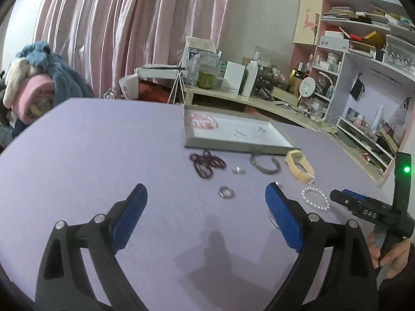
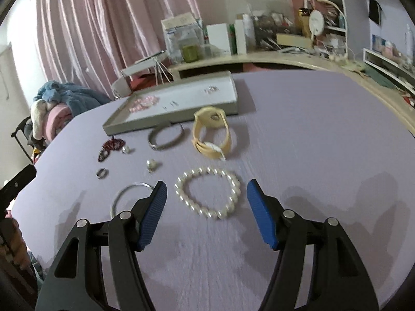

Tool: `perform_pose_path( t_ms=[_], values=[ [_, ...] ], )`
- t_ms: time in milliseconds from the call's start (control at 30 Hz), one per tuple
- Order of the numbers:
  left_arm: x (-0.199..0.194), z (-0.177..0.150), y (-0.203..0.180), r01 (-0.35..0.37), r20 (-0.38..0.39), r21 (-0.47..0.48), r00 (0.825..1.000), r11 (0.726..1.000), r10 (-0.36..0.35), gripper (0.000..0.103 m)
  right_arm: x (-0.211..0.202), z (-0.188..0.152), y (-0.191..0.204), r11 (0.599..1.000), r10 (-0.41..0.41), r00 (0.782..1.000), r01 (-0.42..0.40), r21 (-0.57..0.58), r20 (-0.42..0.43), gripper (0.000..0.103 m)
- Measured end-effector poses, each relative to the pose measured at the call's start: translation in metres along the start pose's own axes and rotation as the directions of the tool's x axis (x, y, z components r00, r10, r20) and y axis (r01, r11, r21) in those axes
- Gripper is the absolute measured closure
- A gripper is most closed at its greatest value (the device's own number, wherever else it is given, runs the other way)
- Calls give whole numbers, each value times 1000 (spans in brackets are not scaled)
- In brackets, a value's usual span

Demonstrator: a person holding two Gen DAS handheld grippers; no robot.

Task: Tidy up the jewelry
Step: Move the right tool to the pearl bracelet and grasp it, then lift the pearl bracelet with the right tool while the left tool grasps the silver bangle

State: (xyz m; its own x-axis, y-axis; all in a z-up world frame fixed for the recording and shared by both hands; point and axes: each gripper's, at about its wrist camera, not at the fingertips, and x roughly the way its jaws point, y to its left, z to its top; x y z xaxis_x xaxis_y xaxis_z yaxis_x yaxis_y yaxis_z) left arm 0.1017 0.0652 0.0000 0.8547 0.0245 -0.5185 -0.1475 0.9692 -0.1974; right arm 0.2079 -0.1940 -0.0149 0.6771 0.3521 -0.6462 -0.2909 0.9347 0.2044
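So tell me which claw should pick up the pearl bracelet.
Right. The right claw is open with the pearl bracelet lying between its fingers. The left claw faces a small ring, with the bracelet off to its side.

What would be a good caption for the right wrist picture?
Right gripper open above a pearl bracelet on the purple table, near a yellow watch and jewelry tray.

We see a pearl bracelet (image 2: 208, 194) lying flat as a loop at our centre. At twelve o'clock a tan watch (image 2: 211, 136) rests on its side; at eleven, a grey bangle (image 2: 166, 137) lies before the grey tray (image 2: 171, 119), holding pink beads (image 2: 144, 103).
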Motion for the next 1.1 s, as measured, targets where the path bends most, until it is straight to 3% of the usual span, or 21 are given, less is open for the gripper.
perform_pose_path(
  t_ms=[333,500,567,600,667,767,1100],
  values=[
    [12,-22,-25,21,-70,37,997,999,-18,10,21,7,3,993,-106,992,103,-48,-66,60],
    [17,-23,-34,29,-86,62,996,998,-24,10,34,10,2,987,-148,984,142,-70,-101,60],
    [21,-23,-40,35,-96,75,995,997,-27,10,43,6,2,986,-157,977,145,-86,-144,76],
    [23,-23,-43,38,-102,82,994,996,-29,10,43,4,2,986,-154,979,143,-90,-132,78],
    [29,-23,-52,47,-118,102,992,994,-35,10,41,1,4,983,-153,980,137,-123,-130,93],
    [37,-22,-64,69,-136,129,989,989,-51,6,36,1,1,988,-125,983,112,-104,-132,93],
    [81,-26,-108,114,-254,204,965,972,-60,4,-14,24,-8,998,-51,998,52,-45,27,93]
  ],
)
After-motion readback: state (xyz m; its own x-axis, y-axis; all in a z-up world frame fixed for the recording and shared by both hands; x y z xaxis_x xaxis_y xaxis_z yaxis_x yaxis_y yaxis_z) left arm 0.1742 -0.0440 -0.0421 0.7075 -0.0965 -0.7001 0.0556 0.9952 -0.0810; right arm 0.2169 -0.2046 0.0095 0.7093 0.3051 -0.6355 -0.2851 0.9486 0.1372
